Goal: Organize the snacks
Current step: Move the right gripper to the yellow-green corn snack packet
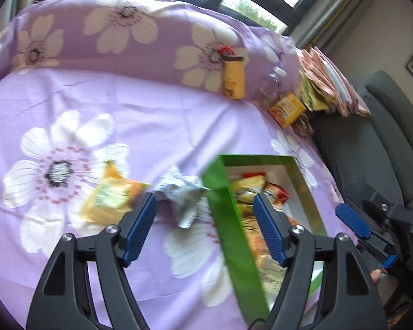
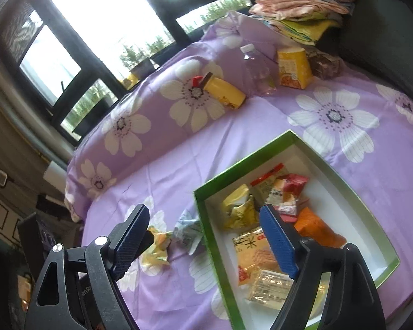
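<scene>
Snacks, loose: two packets lie on the lilac flower-print bedsheet [image 2: 261,126], just outside the left wall of the green cardboard box with white lining [image 2: 203,200]. Item one, a crumpled silver-and-blue foil packet [image 1: 183,192], sits nearest the box wall. Item two, a yellow-orange plastic packet [image 1: 110,196], lies just beyond it. I judge both light, soft and crinkly, with slippery film; I would pinch a sealed end or a raised fold, not the puffed middle, where contents may crush.

Snacks, boxed: a yellow crumpled bag [image 2: 238,209], red-and-white wrappers [image 2: 285,192], an orange pouch [image 2: 316,227] and a clear-wrapped biscuit pack [image 2: 267,286] already lie inside.

Tongs: my left gripper [image 1: 203,220] is spread wide and holding nothing, above the silver packet and box wall. My right gripper [image 2: 203,236] is likewise wide and empty, straddling the same wall.

Beyond: a yellow bottle with brown cap [image 2: 223,92], a clear plastic bottle [image 2: 257,68], an orange-yellow carton [image 2: 293,67], folded linens [image 2: 303,2].

Unclear: the left view is motion-blurred, so packet printing is unreadable. My right finger hides part of the box contents, and the box's near corner is cut off.
</scene>
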A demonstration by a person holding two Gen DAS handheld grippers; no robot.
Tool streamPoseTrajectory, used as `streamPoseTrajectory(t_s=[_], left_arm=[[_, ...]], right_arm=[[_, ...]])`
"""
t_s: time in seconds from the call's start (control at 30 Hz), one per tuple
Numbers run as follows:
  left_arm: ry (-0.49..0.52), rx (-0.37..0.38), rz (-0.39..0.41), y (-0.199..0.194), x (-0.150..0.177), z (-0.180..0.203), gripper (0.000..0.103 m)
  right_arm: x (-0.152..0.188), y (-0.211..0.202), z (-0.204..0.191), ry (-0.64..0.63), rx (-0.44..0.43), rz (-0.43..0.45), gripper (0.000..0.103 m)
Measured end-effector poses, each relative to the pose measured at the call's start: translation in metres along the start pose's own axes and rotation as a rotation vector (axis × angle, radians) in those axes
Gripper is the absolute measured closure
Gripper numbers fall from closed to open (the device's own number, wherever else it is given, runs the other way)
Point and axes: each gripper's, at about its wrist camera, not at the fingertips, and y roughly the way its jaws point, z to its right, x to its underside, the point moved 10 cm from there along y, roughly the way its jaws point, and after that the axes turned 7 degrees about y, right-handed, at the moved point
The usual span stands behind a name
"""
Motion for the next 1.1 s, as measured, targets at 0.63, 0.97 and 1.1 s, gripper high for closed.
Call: streamPoseTrajectory(t_s=[0.63,0.97,1.1], left_arm=[[-0.175,-0.104,0.02,-0.042,0.02,-0.137,0.024],[-0.247,-0.009,-0.099,0.027,0.042,-0.131,0.025],[-0.223,0.003,-0.137,0.049,0.045,-0.129,0.027]], right_arm=[[0.079,0.055,-0.158,-0.22,-0.253,-0.286,0.02],[0.093,0.156,-0.113,-0.214,-0.022,-0.407,0.02],[0.106,0.182,-0.087,-0.149,0.004,-0.466,0.029]])
